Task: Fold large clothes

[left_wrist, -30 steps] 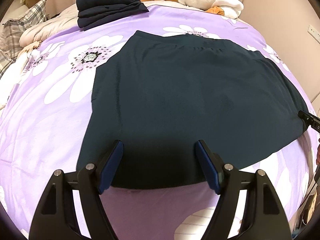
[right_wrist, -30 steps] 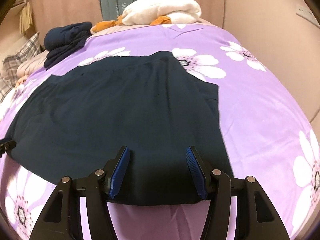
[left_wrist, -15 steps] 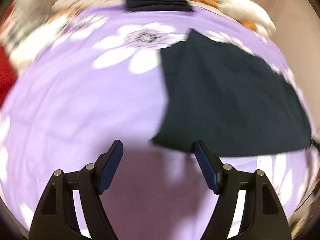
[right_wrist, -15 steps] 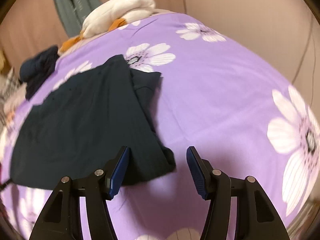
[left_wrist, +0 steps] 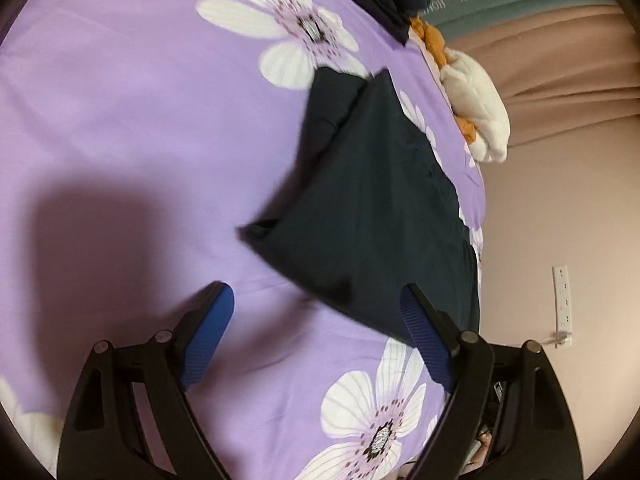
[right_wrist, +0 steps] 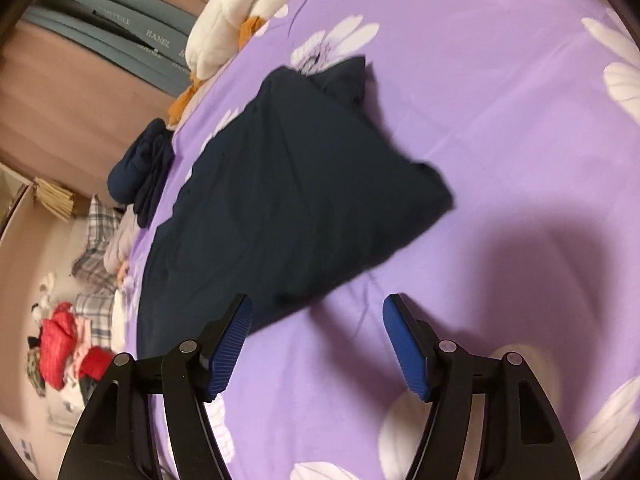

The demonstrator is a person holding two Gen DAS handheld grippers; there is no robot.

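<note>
- Bed under a purple sheet with white flowers point(left_wrist: 120, 120) carries everything.
- Dark navy cloth garment point(left_wrist: 372, 208), folded flat, lies ahead of both sets of jaws, touching neither.
- Left gripper point(left_wrist: 316, 320): jaws wide, just opened further, nothing between them.
- Right gripper point(right_wrist: 316, 328): likewise wide, just opened further, empty.

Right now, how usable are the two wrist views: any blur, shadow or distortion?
Left wrist view: fisheye bends the bedspread, the dark garment has smeared near edges, and a broad shadow lies left of it. Right wrist view: the same bending, soft garment edges and a shadow on its right; the floor clutter is blurred.
</note>
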